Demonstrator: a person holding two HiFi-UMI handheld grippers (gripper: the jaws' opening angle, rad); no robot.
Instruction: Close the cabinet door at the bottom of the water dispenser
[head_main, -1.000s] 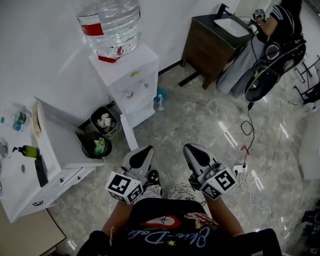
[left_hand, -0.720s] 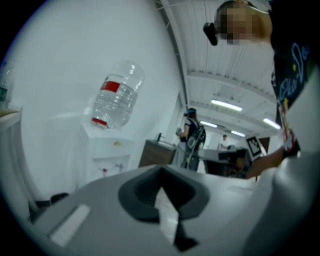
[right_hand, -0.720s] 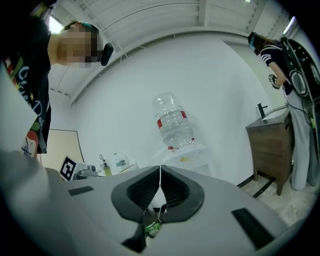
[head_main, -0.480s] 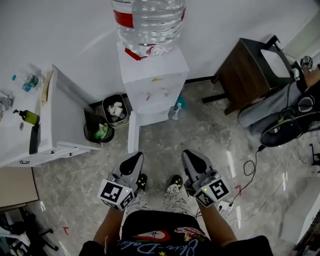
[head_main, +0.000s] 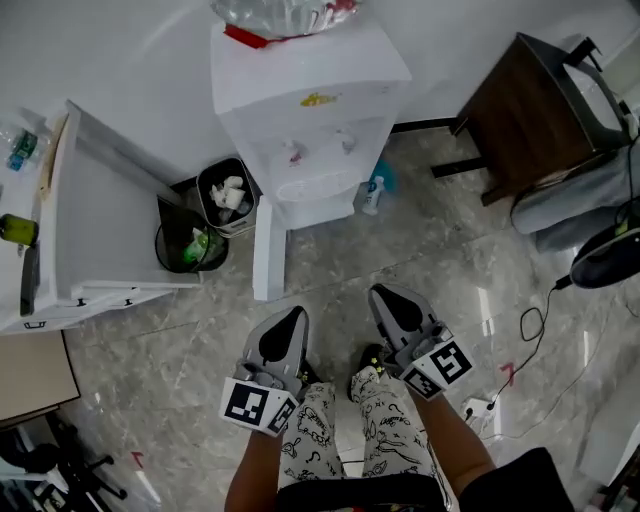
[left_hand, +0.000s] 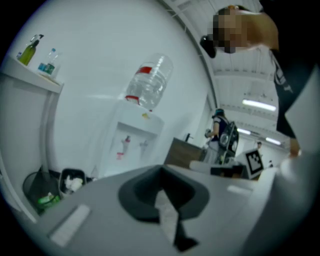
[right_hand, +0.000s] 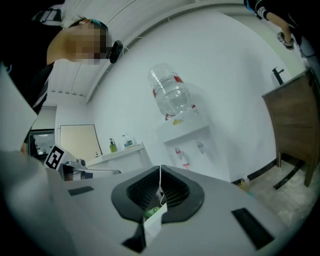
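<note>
Both pressed together, empty: left gripper (head_main: 286, 324) and right gripper (head_main: 391, 302), open cabinet door (head_main: 268, 262) close ahead.

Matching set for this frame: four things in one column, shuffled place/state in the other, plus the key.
Things
1. cabinet door
2. bin with white paper
3. brown wooden stand
4. left tool

Place or state
A. jaws shut, nothing held
B. right of the water dispenser in the head view
C. swung open, sticking out from the dispenser's base
D. left of the dispenser in the head view

Pairs: 1-C, 2-D, 3-B, 4-A
</note>
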